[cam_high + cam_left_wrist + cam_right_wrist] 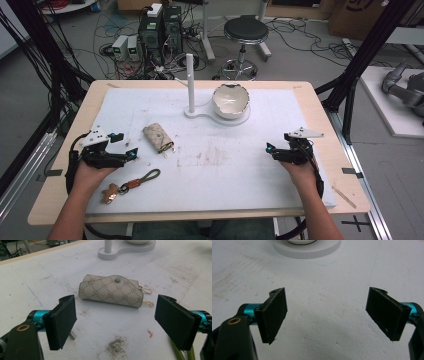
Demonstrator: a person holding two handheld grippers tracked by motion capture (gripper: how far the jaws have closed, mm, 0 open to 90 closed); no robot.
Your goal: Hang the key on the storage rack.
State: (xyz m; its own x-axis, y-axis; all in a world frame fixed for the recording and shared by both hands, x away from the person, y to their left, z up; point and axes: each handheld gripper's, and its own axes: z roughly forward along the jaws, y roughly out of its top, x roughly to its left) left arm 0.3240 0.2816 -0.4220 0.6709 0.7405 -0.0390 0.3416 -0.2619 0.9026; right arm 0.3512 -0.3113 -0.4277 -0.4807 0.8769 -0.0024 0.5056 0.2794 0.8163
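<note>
Nearest the person, a keyring (131, 184) lies by the left gripper (131, 154), whose jaws stand wide and empty. Just ahead lies the pouch (111, 291), flat on the mat (225, 165). Best to approach low and square, spanning its short width. The right gripper (270, 148) waits wide, well apart. Farthest stands the bowl (230, 100).

Bench (310, 100) — one. Tools — two: left tool (131, 153), right tool (270, 148). Key pouch (158, 137) — one. Keychain (131, 184) — one. Bowl (230, 100) — one. White stand (190, 82) — one.
</note>
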